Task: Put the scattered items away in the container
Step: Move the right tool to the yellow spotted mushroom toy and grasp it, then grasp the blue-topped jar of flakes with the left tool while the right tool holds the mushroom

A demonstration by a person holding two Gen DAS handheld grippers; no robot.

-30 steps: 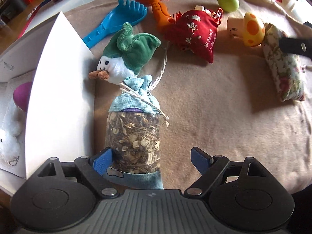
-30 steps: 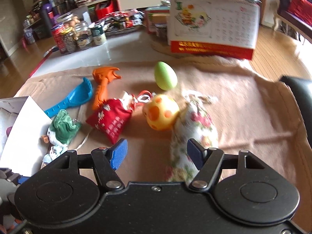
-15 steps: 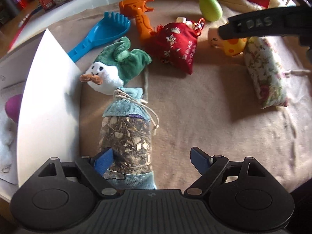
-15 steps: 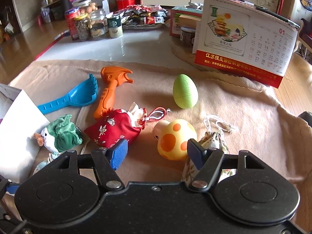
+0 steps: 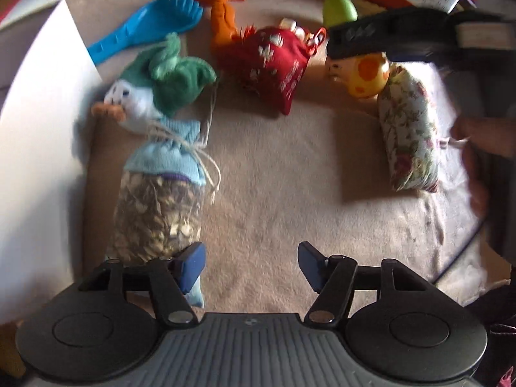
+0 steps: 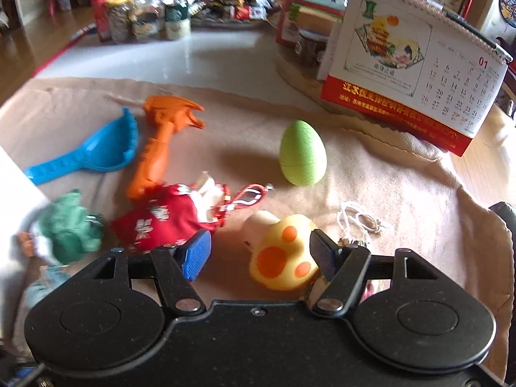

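Sachet (image 5: 161, 206) of dried herbs, clear-bodied, blue-topped, twine-tied, lies beside left gripper (image 5: 250, 262), whose jaws have just been closing, empty. Right gripper (image 6: 261, 254) open around spotted yellow mushroom toy (image 6: 280, 254).

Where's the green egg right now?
In the right wrist view the green egg stands upright on the beige cloth, centre-right, in front of the desk calendar and beyond the yellow mushroom toy.

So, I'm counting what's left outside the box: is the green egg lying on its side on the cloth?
No, the green egg stands upright on the cloth, narrow end up.
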